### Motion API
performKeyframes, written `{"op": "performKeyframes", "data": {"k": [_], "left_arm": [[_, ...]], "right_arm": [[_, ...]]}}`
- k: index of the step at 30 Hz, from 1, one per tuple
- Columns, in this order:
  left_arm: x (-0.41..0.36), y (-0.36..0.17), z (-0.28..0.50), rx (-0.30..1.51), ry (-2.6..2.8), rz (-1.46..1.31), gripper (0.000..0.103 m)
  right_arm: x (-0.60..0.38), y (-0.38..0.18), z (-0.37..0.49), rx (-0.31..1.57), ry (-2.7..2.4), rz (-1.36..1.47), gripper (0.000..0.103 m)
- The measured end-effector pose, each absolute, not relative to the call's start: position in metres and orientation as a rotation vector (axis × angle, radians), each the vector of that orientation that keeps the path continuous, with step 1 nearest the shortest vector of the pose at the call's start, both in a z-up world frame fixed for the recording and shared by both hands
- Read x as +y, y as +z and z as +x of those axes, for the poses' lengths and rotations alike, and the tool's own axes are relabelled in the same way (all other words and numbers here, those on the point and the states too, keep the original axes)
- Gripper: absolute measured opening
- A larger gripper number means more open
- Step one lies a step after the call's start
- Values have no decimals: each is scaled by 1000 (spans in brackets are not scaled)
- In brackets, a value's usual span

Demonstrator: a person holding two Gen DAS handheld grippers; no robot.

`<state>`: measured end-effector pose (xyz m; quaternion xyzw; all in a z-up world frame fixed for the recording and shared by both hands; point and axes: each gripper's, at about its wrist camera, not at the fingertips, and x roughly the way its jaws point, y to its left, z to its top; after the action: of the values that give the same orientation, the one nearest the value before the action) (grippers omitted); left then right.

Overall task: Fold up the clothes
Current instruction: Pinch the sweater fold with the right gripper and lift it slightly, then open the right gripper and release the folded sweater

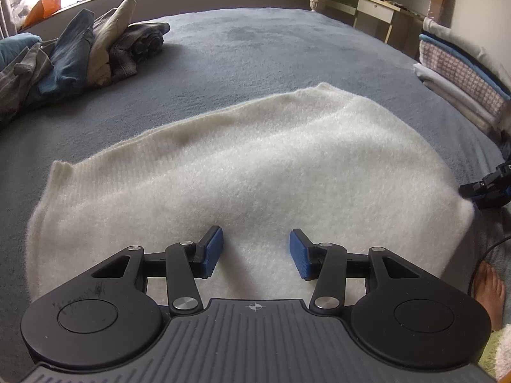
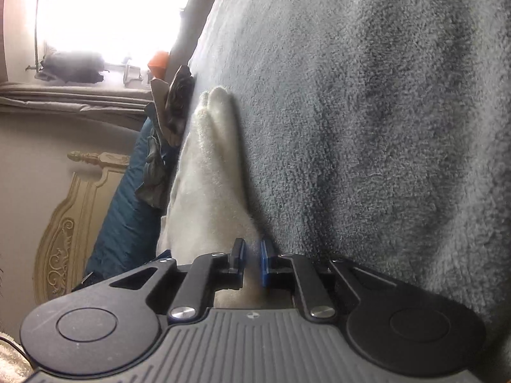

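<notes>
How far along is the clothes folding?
Done: folded stack at the bed's side. In hand: white sweater lies spread; right gripper pinches its edge, left gripper hovers open above. Left: folding it, then the unfolded heap.

We see a fuzzy white knitted sweater (image 1: 242, 172) lying on a plush grey-blue bedspread (image 1: 255, 48); its near edge meets matt black plastic grippers.

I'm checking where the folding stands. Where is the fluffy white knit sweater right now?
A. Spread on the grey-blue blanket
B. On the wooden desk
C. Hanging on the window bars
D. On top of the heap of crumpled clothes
A: the fluffy white knit sweater lies spread across the grey-blue blanket, apart from the heap of crumpled clothes.
</notes>
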<state>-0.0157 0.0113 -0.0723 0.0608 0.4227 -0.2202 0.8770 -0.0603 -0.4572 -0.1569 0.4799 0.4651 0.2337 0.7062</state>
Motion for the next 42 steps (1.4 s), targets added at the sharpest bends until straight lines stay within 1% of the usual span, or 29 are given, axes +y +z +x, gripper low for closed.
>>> {"op": "performKeyframes", "data": {"k": [4,7,14,17,18,19,20,21,23,26,29,31,32,33,36,39,41,42], "left_arm": [[11,-72,-16,884,-461,127,46],[11,-73,-16,882,-461,126,47],[10,-72,-15,893,-445,106,47],[8,-71,-15,910,-423,103,49],[8,-71,-15,917,-414,103,50],[7,-70,-14,923,-406,102,51],[6,-70,-14,930,-397,99,52],[5,-70,-14,937,-389,96,54],[3,-70,-14,946,-375,101,56],[-1,-69,-13,958,-361,122,58],[-4,-69,-11,972,-349,128,60],[-3,-68,-11,981,-341,123,62],[-2,-68,-12,985,-336,122,62],[-2,-67,-12,989,-331,121,63],[-1,-65,-13,998,-307,125,65],[3,-62,-13,1006,-278,130,66],[6,-61,-13,1008,-243,135,66],[8,-60,-12,1010,-225,136,66]], "right_arm": [[-466,-126,-68,933,528,969,12],[-450,-108,-67,877,638,920,12],[-393,-77,-29,833,718,808,12],[-372,-77,-6,841,658,776,12],[-368,-81,1,873,559,734,12],[-364,-86,8,910,444,682,11],[-362,-90,12,933,371,673,4],[-361,-93,15,953,309,675,0],[-356,-83,13,926,272,671,1],[-331,-57,3,867,279,493,3],[-310,-49,0,850,303,448,10],[-298,-52,5,869,240,392,25],[-294,-57,9,905,180,361,26],[-294,-60,12,923,153,389,26],[-291,-58,17,960,132,466,39],[-276,-50,18,997,175,463,43],[-257,-49,14,1017,216,399,47],[-247,-48,12,1027,236,364,52]]}}
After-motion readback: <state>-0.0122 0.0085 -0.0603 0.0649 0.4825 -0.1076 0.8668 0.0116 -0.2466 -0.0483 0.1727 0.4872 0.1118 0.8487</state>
